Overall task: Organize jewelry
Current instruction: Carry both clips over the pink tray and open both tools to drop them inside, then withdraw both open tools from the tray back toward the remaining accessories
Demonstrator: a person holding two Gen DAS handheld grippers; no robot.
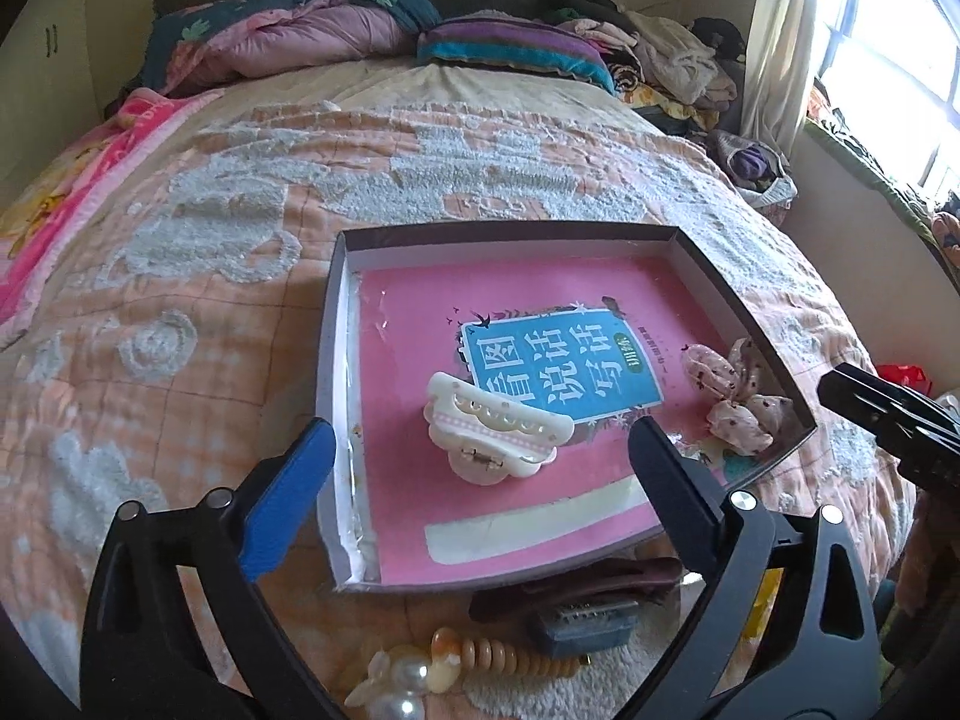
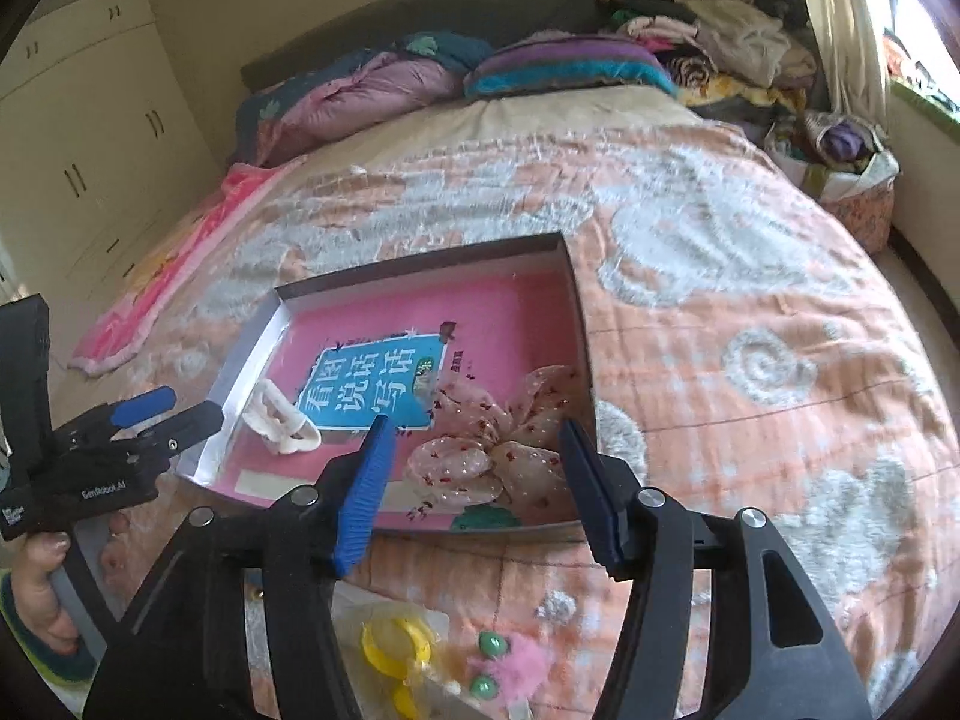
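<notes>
With both grippers, left [image 1: 480, 456] & right [image 2: 474, 474], released, judged fabric bow [image 2: 492, 450] soft, light; hair claw [image 1: 495, 435] stiff; best pinched mid-body.

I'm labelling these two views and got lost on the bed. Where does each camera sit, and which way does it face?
Left wrist: on the left gripper, facing down over the shallow box toward the headboard; own open fingers show, white hair claw beyond.
Right wrist: on the right gripper, same heading; own open fingers frame the fabric bow; a hand holds the left gripper.
Shared: box, claw, bow.
</notes>
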